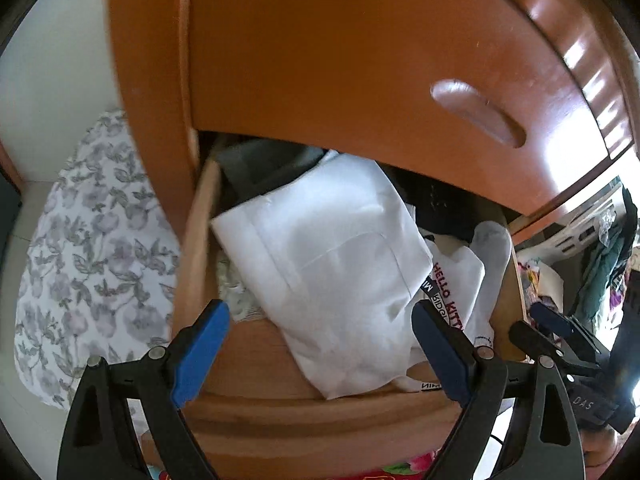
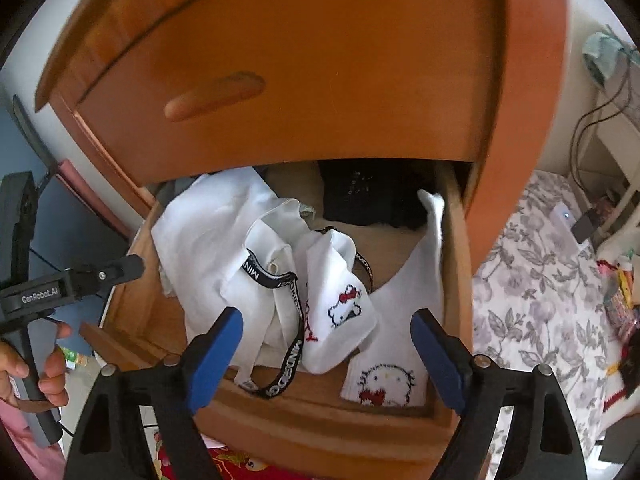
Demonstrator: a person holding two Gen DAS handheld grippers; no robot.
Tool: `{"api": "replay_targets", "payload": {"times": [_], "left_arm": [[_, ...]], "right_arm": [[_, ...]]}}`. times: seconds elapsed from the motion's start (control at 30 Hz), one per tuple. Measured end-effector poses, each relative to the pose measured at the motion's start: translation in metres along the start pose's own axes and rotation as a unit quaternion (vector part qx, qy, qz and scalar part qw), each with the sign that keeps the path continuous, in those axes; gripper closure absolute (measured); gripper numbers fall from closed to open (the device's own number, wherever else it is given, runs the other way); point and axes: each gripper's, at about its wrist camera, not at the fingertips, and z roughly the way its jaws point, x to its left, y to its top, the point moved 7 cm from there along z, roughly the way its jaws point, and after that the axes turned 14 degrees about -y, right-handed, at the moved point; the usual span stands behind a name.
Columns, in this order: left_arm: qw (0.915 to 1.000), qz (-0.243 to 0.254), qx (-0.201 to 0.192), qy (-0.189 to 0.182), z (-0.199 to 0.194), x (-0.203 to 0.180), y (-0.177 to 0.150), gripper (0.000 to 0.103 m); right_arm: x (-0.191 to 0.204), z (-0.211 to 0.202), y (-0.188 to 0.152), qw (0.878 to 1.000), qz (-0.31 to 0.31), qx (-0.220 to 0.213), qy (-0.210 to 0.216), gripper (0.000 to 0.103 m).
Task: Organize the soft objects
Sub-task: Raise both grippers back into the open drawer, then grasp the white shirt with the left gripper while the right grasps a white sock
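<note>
An open wooden drawer [image 1: 280, 364] [image 2: 454, 240] holds soft items. A folded white garment [image 1: 332, 264] [image 2: 216, 232] lies at its left. White Hello Kitty socks [image 2: 340, 308] [image 2: 396, 380] [image 1: 460, 280] and a black lanyard [image 2: 290, 356] lie at the right. A dark cloth [image 2: 368, 200] sits at the back. My left gripper [image 1: 320, 352] is open and empty over the drawer's front edge. My right gripper [image 2: 326, 360] is open and empty above the socks. It also shows at the right of the left wrist view [image 1: 536, 326].
The closed upper drawer front [image 1: 380, 80] [image 2: 300, 72] overhangs the open one. A floral bedspread [image 1: 88, 264] [image 2: 540, 300] lies beside the cabinet. Clothes [image 1: 608, 264] hang at the far right. A white shelf with cables [image 2: 612, 132] stands by the bed.
</note>
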Motion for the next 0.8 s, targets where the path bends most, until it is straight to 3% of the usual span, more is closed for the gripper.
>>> {"api": "replay_targets", "payload": {"times": [0.27,0.5,0.73,0.8], "left_arm": [[0.9964,-0.046,0.071,-0.012,0.042,0.008,0.0,0.01],[0.9908,-0.075,0.111,-0.021,0.066,0.009,-0.001,0.01],[0.987,-0.056,0.15,-0.009,0.087,-0.007,-0.006,0.01],[0.9863,-0.049,0.157,0.004,0.092,-0.009,-0.006,0.01]], "right_arm": [[-0.001,0.033,0.011,0.998,-0.006,0.057,-0.003,0.027],[0.001,0.054,0.013,0.995,-0.006,0.099,0.005,0.045],[0.007,0.072,0.01,0.991,-0.012,0.129,0.021,0.063],[0.008,0.073,0.009,0.991,-0.012,0.131,0.024,0.064]]}}
